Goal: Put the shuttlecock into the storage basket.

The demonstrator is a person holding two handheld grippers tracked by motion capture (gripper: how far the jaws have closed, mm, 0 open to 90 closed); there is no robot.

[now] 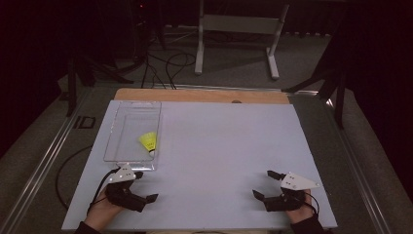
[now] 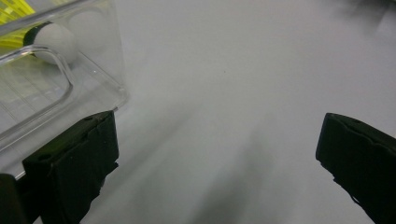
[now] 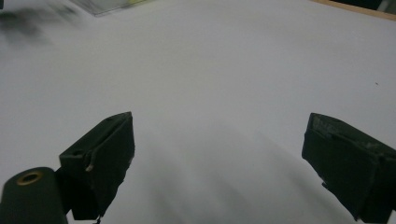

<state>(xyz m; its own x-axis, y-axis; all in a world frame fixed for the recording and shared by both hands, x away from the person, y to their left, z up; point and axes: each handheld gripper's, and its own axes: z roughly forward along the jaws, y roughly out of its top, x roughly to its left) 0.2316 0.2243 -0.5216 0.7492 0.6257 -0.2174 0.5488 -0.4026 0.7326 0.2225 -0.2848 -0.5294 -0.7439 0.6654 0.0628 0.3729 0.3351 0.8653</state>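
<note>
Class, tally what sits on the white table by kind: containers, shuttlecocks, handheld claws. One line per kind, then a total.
Clear plastic tray: 1
Yellow shuttlecock: 1
Claws, both open: 2, the left claw and the right claw
Total: 4

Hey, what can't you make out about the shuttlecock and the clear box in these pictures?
- Shuttlecock feathers: high view, too small and dim.
- Shuttlecock skirt: left gripper view, cut off by the top-left edge; its white cork tip shows.
- Clear box: right gripper view, blurred and cropped at the top edge.

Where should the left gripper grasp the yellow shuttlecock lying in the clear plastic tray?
Probably the yellow shuttlecock's white rounded cork, coming from above over the clear plastic tray's walls: it lies on its side, cork towards the open left gripper.
</note>
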